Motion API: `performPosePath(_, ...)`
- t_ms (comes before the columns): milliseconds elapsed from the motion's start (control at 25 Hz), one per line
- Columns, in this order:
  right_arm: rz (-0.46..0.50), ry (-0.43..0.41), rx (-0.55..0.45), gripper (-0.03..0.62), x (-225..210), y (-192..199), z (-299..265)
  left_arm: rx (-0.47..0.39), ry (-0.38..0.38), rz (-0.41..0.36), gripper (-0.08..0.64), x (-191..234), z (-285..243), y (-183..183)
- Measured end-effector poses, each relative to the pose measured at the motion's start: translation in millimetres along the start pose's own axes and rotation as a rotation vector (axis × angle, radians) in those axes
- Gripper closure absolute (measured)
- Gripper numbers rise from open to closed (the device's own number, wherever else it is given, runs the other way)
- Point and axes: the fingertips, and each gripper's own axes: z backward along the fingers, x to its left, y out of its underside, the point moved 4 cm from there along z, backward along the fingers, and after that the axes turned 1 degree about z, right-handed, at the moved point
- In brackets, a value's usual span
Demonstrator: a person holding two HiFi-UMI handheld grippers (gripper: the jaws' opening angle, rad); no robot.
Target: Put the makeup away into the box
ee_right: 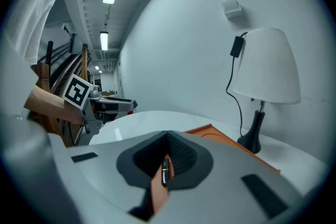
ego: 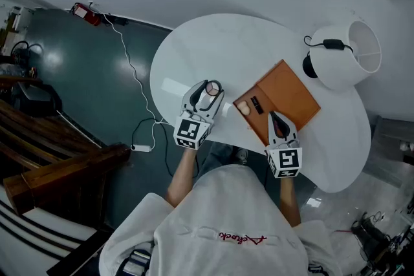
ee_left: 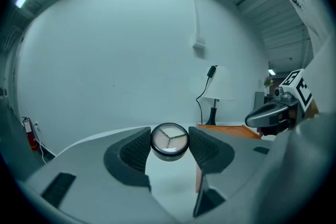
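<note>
Fingers of the left gripper are clamped on a round makeup compact, held above the white table, left of the orange box. The right gripper, fingers pressed together, hangs over the box, where 1 dark lipstick tube lies.

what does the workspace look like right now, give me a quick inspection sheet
surface: glossy white rounded table
job's things: flat orange box holding black lipstick tube and round beige pad; round black-rimmed compact
clutter: white-shaded lamp beside box
grippers: left hand-held gripper shut on compact above the table; right hand-held gripper shut, empty, over box
cables: black lamp cord; white cable on dark floor
surroundings: brown wooden furniture
</note>
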Motion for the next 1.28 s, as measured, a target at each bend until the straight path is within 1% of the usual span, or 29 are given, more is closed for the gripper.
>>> performPosePath(120, -0.004, 0.032, -0.009, 0.572, -8, 0, 10, 0.001, 0.042, -0.013, 0.327, -16, -8, -5)
performPosePath(280, -0.022, 0.119, -0.018, 0.572, -31, 5, 37, -0.004, 0.12, -0.049, 0.327, -49, -26, -8)
performPosePath(400, -0.04, 0.196, -0.023, 0.572, -50, 12, 64, 0.006, 0.199, -0.07, 0.327, -81, -39, -9)
performPosePath(560, -0.089, 0.301, -0.024, 0.572, -70, 29, 107, 0.023, 0.315, -0.106, 0.327, -131, -57, -10)
performPosePath(680, -0.126, 0.37, -0.015, 0.572, -76, 45, 138, 0.05, 0.402, -0.133, 0.327, -167, -65, -5)
performPosePath(800, -0.159, 0.419, -0.012, 0.572, -77, 59, 161, 0.046, 0.48, -0.176, 0.327, -194, -68, -8)
performPosePath(920, -0.175, 0.441, -0.011, 0.572, -77, 65, 173, 0.082, 0.571, -0.254, 0.327, -210, -66, 0)
performPosePath(1080, -0.18, 0.44, -0.009, 0.572, -79, 70, 177, 0.168, 0.721, -0.4, 0.327, -220, -59, 20)
performPosePath(1280, -0.182, 0.424, -0.003, 0.572, -76, 71, 169, 0.269, 0.915, -0.59, 0.327, -227, -52, 48)
